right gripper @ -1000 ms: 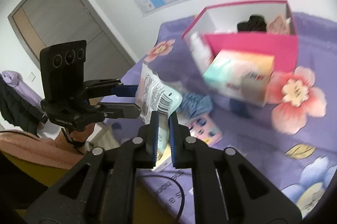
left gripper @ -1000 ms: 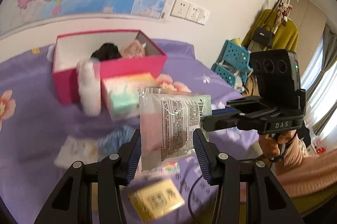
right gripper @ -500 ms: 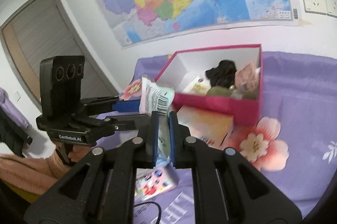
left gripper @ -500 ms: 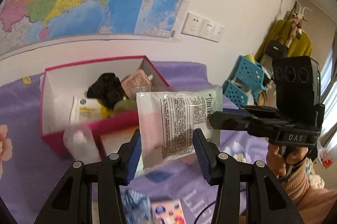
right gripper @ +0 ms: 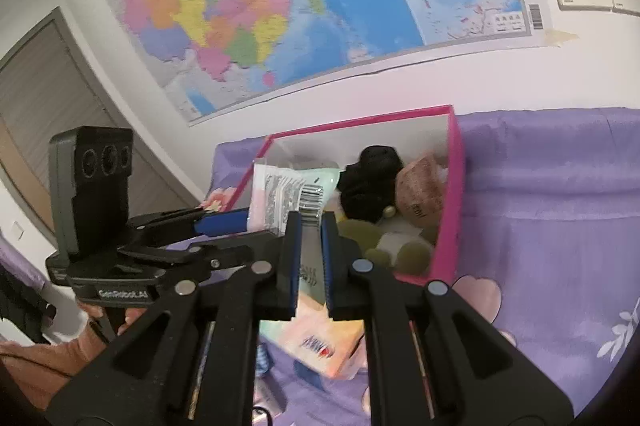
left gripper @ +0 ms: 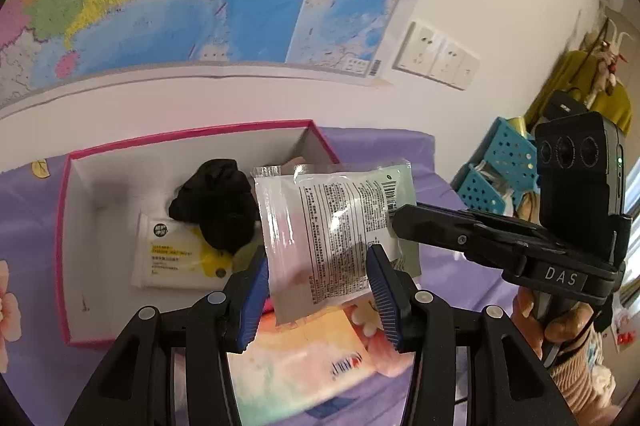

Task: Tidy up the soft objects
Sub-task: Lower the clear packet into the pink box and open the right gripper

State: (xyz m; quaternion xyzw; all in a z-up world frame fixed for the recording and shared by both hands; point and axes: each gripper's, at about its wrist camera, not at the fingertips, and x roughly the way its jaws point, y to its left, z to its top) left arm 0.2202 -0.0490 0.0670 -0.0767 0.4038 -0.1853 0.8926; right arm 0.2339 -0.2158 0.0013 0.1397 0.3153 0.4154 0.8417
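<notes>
The pink box [left gripper: 64,226] is the landmark here. One second ago it sat far off, up the purple bed [left gripper: 24,218], and the clear packet [left gripper: 332,238] hung well short of it. Now the box fills the middle of both views, and the packet hangs in the air just in front of its near wall, partly over the open top. So both hands have carried the packet across the bed to the box.

Going left to right in the left wrist view: inside the box, at its left part, lies a white wipes pack [left gripper: 176,254]. Next to it, more to the middle of the box, sits a black soft bundle [left gripper: 220,206]. Then comes the packet, with the left tongs [left gripper: 318,290] pinching its 2 side edges. To the right of the box, the right tongs [left gripper: 404,222] are pressed together on the packet's right edge, near the barcode. A tissue pack [left gripper: 304,362] lies on the bed just in front of the box, under the packet.

This looks like the last part of the carry. The packet is not in the box yet. I think the next job is to bring it over the open space in the box and let go with both tongs.
</notes>
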